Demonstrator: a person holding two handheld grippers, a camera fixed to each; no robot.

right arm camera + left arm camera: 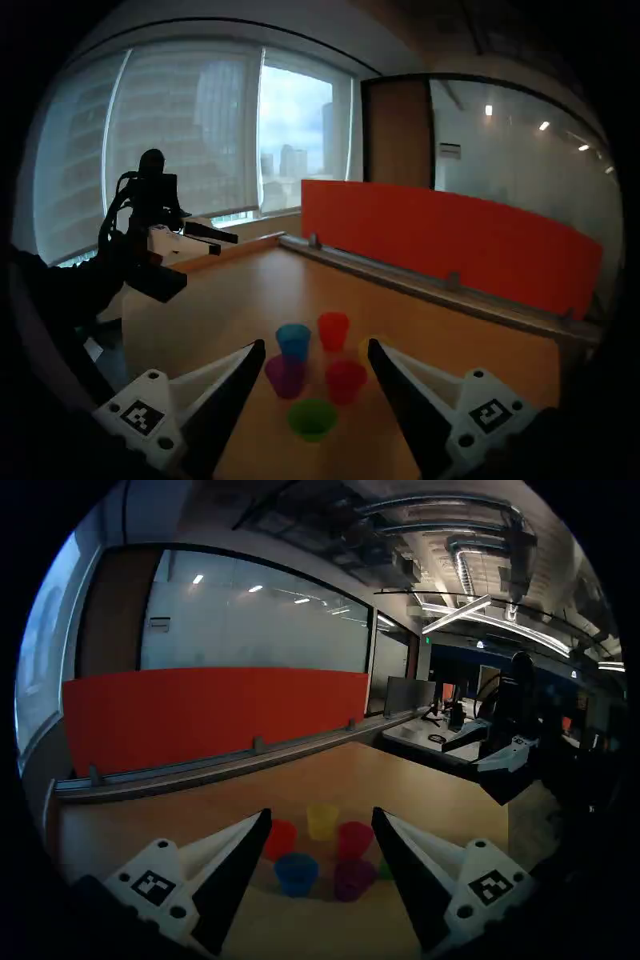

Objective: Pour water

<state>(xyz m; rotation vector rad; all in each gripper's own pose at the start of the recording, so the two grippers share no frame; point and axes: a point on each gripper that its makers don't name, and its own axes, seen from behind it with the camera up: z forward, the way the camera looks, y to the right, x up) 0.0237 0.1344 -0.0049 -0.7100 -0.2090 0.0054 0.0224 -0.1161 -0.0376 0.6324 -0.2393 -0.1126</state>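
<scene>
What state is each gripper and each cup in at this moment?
Left gripper: open, holding nothing.
Right gripper: open, holding nothing.
Blue cup: upright on the table.
Red cup: upright.
Purple cup: upright.
Pink cup: upright.
Green cup: upright.
Yellow cup: upright.
Fill of the cups: cannot tell.

Your left gripper view sits low over the pale wooden tabletop [400,776], facing the long orange partition panel [216,712]; your right gripper view faces it obliquely, towards tall windows [200,136]. Both look closely down on the same cluster of small coloured plastic cups [296,872].
</scene>
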